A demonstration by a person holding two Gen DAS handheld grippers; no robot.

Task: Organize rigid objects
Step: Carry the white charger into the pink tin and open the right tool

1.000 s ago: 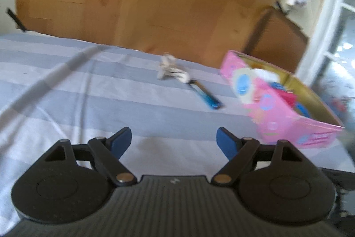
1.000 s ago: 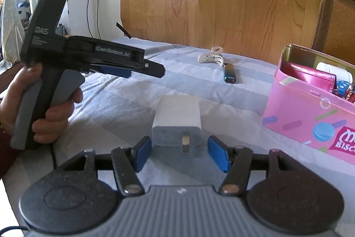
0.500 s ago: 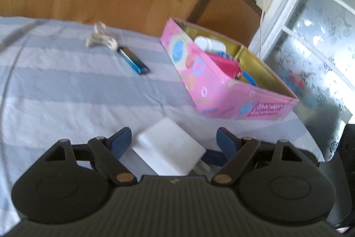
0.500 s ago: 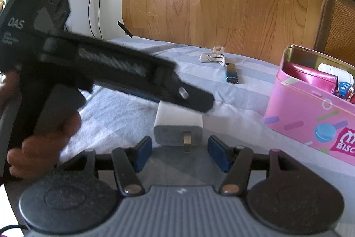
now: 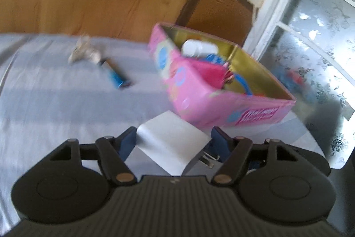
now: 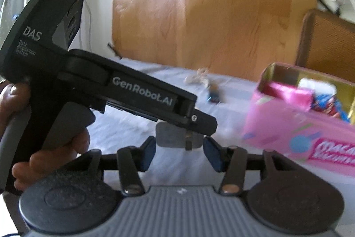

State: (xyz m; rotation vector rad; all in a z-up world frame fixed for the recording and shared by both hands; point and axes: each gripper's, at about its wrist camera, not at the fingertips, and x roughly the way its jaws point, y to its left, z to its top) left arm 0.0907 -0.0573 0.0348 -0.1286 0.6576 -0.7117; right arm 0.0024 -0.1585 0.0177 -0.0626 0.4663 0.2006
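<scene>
A white charger block (image 5: 170, 141) with metal prongs lies on the striped cloth. My left gripper (image 5: 174, 140) is open, its blue pads on either side of the block. My right gripper (image 6: 180, 148) is open too, with the same block (image 6: 177, 137) just ahead between its pads. In the right wrist view the left gripper body (image 6: 142, 99) reaches over the block. A pink biscuit tin (image 5: 199, 90) stands open to the right, holding several items. A blue lighter (image 5: 116, 77) and a pale clip (image 5: 84, 52) lie farther back.
The pink tin (image 6: 299, 126) is close on the right in the right wrist view. A brown chair (image 5: 215, 8) stands behind it. The table edge and a glass door (image 5: 310, 48) are on the right. A wooden panel backs the table.
My left gripper swung right and came down over the charger block, which now sits between its pads. My right gripper moved in a little closer to the block.
</scene>
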